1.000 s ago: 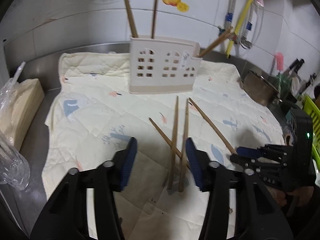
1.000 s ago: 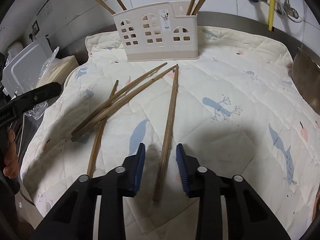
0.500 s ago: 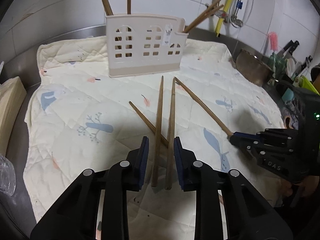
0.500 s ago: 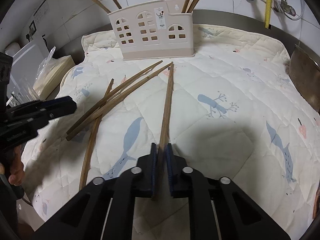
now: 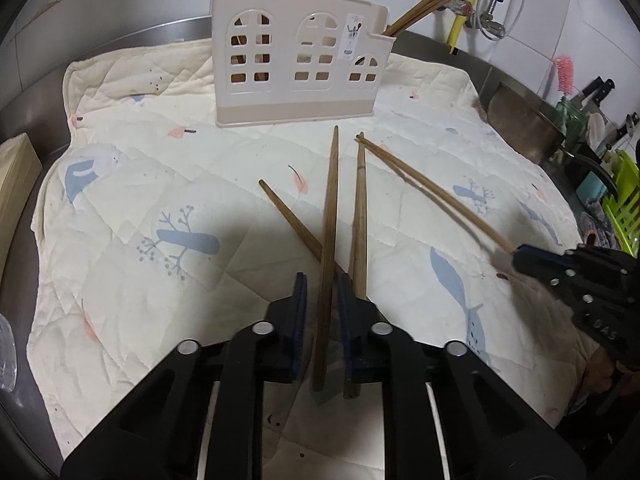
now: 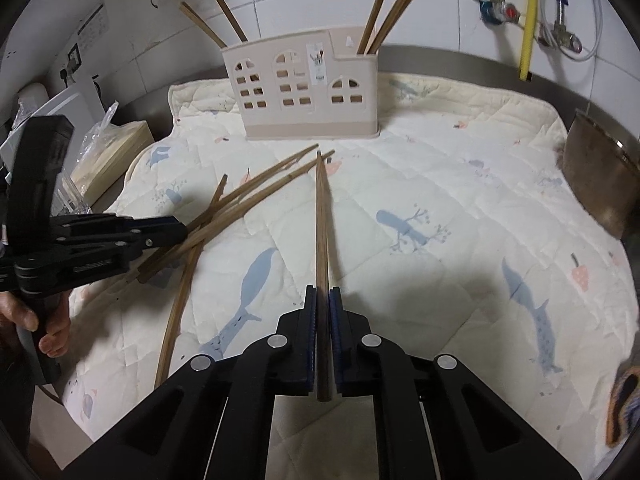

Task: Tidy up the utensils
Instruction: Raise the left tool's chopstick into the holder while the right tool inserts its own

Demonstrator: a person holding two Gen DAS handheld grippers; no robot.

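A beige utensil holder (image 5: 298, 68) with arched cut-outs stands at the back of a quilted mat (image 5: 160, 200); it also shows in the right wrist view (image 6: 308, 88), with several chopsticks upright in it. My left gripper (image 5: 322, 286) is narrowed around one wooden chopstick (image 5: 329, 216), with small gaps still showing at the pads. A second chopstick (image 5: 360, 208) lies just right of it and a third (image 5: 296, 228) crosses beneath. My right gripper (image 6: 323, 300) is shut on a single chopstick (image 6: 321, 220), and appears in the left wrist view (image 5: 532, 256) gripping that chopstick's end.
A metal pot (image 6: 600, 176) sits at the mat's right edge. Bags and a pale block (image 6: 112, 156) stand at the left. Knives and a green rack (image 5: 624, 200) are far right. A tiled wall with pipes (image 6: 528, 20) rises behind the holder.
My left gripper has narrowed around one chopstick and moved forward. My right gripper closed on its chopstick and has lifted it slightly off the mat.
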